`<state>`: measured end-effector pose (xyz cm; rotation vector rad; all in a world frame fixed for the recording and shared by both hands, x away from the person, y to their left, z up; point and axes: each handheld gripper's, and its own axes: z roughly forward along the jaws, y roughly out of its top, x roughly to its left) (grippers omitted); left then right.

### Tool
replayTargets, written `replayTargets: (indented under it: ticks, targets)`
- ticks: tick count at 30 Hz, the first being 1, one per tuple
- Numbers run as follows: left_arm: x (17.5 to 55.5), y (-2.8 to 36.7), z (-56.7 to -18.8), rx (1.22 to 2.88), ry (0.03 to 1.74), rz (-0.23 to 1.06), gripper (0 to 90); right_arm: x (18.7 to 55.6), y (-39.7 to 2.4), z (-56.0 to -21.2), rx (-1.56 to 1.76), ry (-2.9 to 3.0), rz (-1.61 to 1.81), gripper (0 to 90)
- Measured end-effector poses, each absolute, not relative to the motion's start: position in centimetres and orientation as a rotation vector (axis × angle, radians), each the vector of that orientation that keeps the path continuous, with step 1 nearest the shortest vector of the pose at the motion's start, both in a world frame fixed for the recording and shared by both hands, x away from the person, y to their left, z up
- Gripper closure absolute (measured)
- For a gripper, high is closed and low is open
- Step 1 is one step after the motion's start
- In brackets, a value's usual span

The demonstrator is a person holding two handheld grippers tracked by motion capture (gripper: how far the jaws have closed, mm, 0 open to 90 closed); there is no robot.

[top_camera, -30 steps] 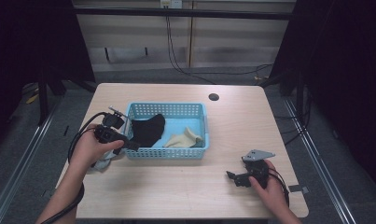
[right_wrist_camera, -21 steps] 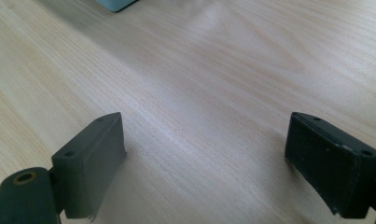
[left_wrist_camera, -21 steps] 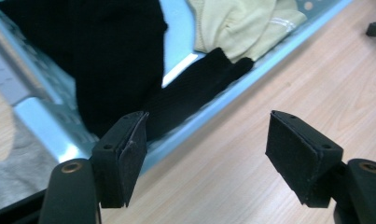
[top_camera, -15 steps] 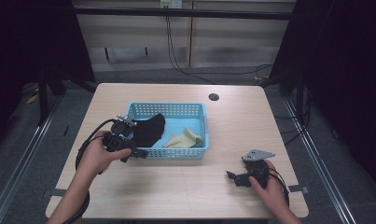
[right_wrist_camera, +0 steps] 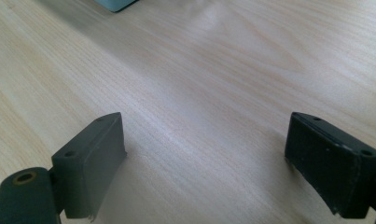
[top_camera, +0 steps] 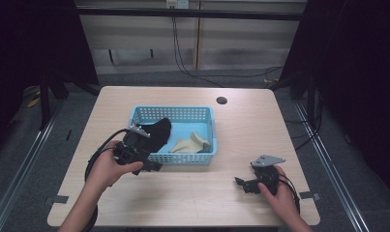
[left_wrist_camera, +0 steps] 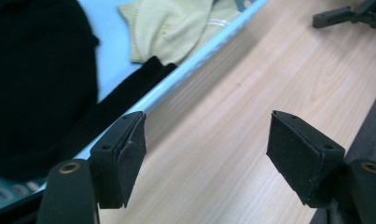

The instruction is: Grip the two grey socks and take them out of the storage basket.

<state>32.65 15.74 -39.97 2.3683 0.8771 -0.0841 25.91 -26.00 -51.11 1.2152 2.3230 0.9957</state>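
Left gripper (top_camera: 151, 166), lower left of centre in the high view, sits by the near-left corner of the light-blue perforated plastic basket (top_camera: 209, 153). Its jaws stand wide w/ nothing between them; in the left gripper view the two black pads frame bare tabletop just outside the basket's front rim (left_wrist_camera: 195, 63). Inside the basket, left half: a black knitted cloth, bunched (top_camera: 159, 131), its ribbed edge lying against the rim in the left gripper view (left_wrist_camera: 36, 84). Right of it, in the basket's middle-right: a pale-yellow knitted cloth, crumpled flat (top_camera: 188, 143), also upper centre of the left gripper view (left_wrist_camera: 174, 25). Both cloths are inside the basket, touching or nearly so; can't tell if they overlap. Step in hand, as I read it: approach phase, left gripper lining up on the black cloth, nothing grasped yet. Next move calls for lifting the jaws over the rim, angling down into the basket, then closing on a raised fold of the black cloth w/o snagging the wall. Further right, lower right of the high view: right gripper (top_camera: 242, 183) rests on the light wooden table (top_camera: 241, 121), jaws wide, empty, well apart from the basket; prob. idle.
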Motion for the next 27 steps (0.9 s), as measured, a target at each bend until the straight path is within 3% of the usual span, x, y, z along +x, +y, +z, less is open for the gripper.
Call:
replayTargets:
  ticks: [18,27]
  targets:
    - [31.6,14.1,-44.3,2.399,0.804,-0.132,26.4,25.9,-26.0,-51.1,1.216,2.322,0.996,11.5]
    - [31.2,13.6,-47.1,2.436,0.748,-0.093,25.7,25.9,-26.0,-51.1,1.215,2.323,0.996,11.5]
